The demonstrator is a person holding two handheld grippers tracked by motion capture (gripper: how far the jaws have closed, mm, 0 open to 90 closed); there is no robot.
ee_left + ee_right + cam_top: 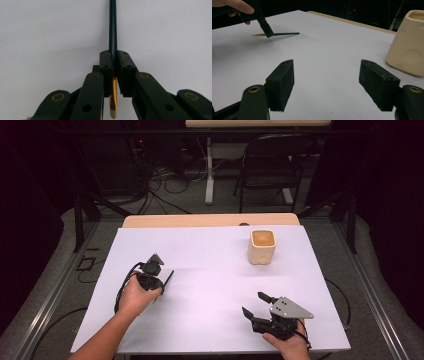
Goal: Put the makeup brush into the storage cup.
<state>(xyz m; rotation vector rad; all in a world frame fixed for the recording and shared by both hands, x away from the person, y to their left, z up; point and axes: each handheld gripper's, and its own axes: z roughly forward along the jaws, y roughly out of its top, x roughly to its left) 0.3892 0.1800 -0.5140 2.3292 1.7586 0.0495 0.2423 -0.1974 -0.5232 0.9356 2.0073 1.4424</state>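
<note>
A thin dark pencil (113, 25) with a gold band and a pale end is pinched between the jaws of my left gripper (113, 53), which is shut on it. From above, the left gripper (164, 287) points down at the left half of the white sheet, with the pencil (169, 277) sticking out past it. In the right gripper view the pencil (287, 33) lies about level, close over the sheet. My right gripper (254, 303) rests near the front right edge, open and holding nothing (327, 75). A cream cup (262, 246) stands upright at the back right.
The white sheet (210, 320) covers the table, and a wooden strip (200, 221) shows at its far edge. The cream cup (407, 45) stands just ahead and to the right of the right gripper. A dark chair (270, 165) and cables lie on the floor beyond.
</note>
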